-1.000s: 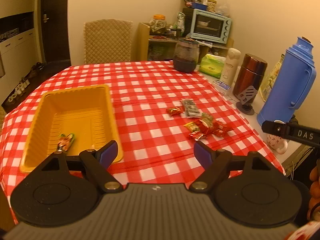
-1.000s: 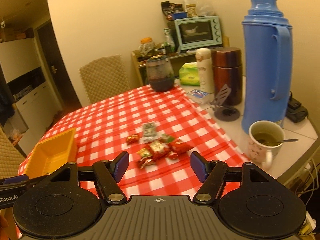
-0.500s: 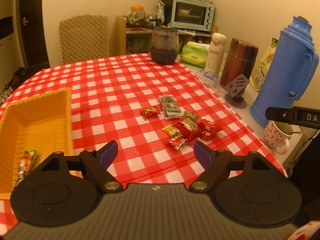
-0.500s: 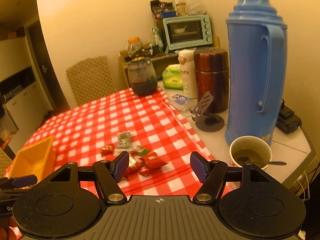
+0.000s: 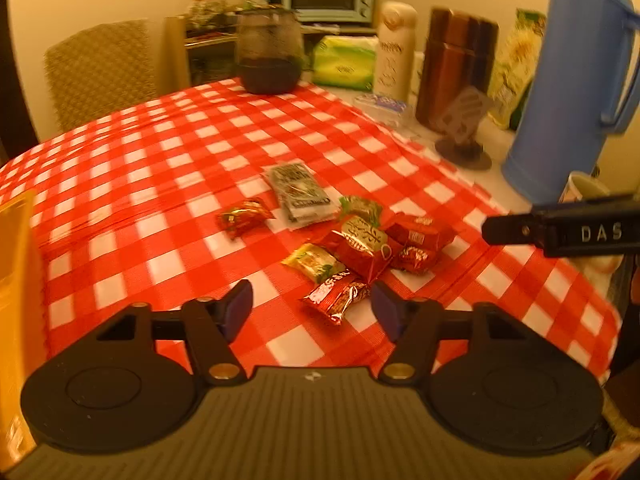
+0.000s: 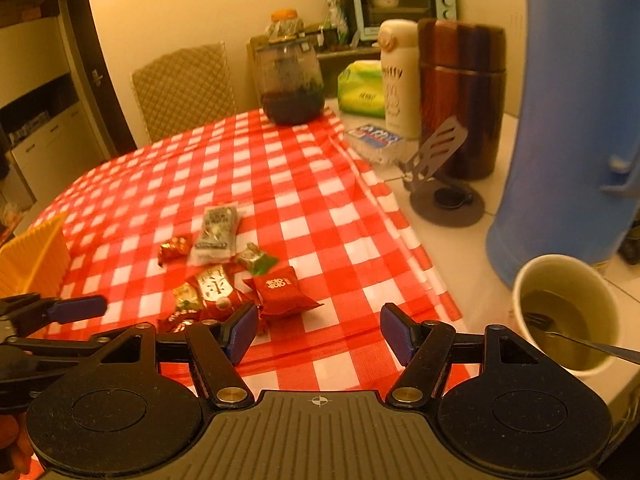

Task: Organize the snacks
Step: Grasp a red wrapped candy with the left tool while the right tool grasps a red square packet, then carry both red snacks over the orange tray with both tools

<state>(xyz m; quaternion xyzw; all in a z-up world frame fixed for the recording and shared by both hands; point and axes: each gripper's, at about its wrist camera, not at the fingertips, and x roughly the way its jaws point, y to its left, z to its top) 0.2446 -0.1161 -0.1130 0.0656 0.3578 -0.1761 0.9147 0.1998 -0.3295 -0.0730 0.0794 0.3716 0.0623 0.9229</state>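
My left gripper [image 5: 312, 306] hangs above the red-and-white checked tablecloth [image 5: 168, 160]; its jaws have just been closing and now stand partly apart, gripping nothing. A red foil snack [image 5: 338, 294] lies on the cloth between the two tips and just beyond them, and neither pad touches it. My right gripper [image 6: 318, 330] is held with its jaws apart and empty, only tablecloth between them.

The snacks sit in a loose cluster at mid-table. In the right wrist view: a red pillow packet [image 6: 280, 290] just beyond my left pad, a red-and-gold packet [image 6: 214, 290] to its left, a green-wrapped sweet [image 6: 254, 260] farther off, a grey flat packet [image 6: 216, 230] beyond that, and a small red sweet [image 6: 174, 246] at the far left of the group.

The yellow tray [image 6: 34, 258] stands at the left edge of the table, well apart from the cluster; its inside is out of sight.

On the right, off the cloth: a blue thermos jug [image 6: 568, 128], a cup of tea with a spoon [image 6: 564, 314], a brown flask [image 6: 460, 96], a white bottle [image 6: 398, 76]. A dark glass jar [image 6: 290, 80] sits at the far edge.
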